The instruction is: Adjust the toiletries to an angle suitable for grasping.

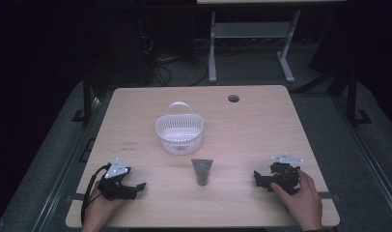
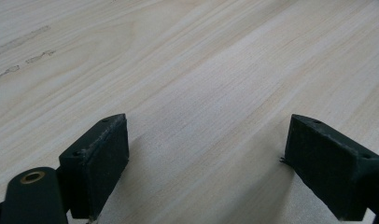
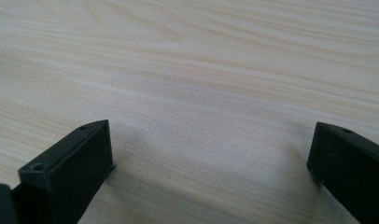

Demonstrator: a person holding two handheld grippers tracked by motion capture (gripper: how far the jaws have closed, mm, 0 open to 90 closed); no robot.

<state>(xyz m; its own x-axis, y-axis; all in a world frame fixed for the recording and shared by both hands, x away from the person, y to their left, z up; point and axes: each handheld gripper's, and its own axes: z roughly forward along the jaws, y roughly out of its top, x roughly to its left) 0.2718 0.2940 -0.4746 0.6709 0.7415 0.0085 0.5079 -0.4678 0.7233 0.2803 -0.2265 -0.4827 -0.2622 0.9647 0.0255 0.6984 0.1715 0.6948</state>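
Left tool (image 1: 136,186) apart | right tool (image 1: 258,178) apart | high view adds tube (image 1: 202,171), basket (image 1: 179,131); tool views: bare table (image 2: 201,70)

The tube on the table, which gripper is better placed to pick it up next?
Roughly a toss-up. The tube lies midway between the open left gripper and the open right gripper. The left's jaws already point toward it, so left looks slightly better placed.

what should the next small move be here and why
Probably bring the right gripper in toward the grey tube. The tube lies flat and untouched in front of the white basket, and both it and the left gripper rest on the table with jaws open and empty.
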